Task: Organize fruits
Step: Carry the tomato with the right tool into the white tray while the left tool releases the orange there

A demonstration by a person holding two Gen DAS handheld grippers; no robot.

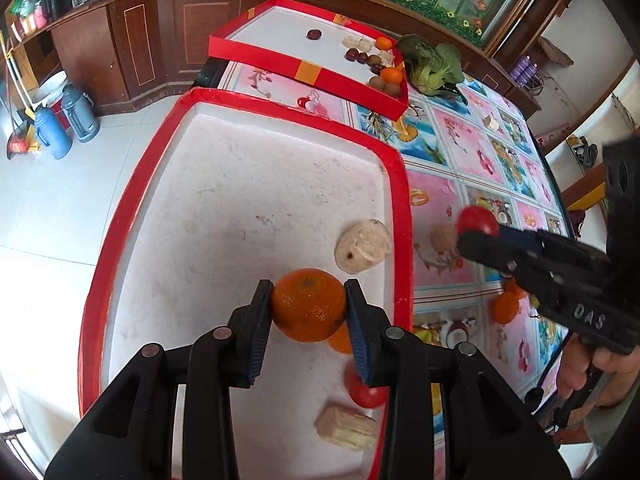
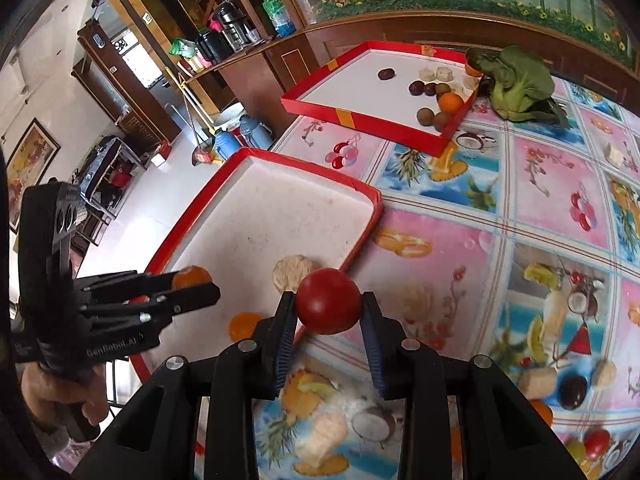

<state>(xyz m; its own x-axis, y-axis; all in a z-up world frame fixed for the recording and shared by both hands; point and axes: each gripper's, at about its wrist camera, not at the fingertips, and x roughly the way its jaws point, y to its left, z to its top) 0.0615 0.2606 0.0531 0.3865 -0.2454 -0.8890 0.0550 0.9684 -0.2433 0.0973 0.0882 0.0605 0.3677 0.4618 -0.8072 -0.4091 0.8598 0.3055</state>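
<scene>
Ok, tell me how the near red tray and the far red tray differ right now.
The near tray holds only a few things, a tomato, an orange and pale chunks; the far tray holds more, mostly small dark and brown fruits bunched at one corner. The left gripper holds an orange over the near tray; no gripper is over the far one. The far tray has yellow patches on its rim. Both are red-rimmed with white floors.

Both views are bright and evenly lit by soft daylight, with a pale sheen on the floor tiles [image 1: 48, 208] at the left. Shadows are faint. Strong fisheye bending curves the cabinets [image 1: 160, 32] along the far side, and corners go black. The right gripper [image 1: 480, 232] looks motion-blurred; near parts are slightly soft.
</scene>
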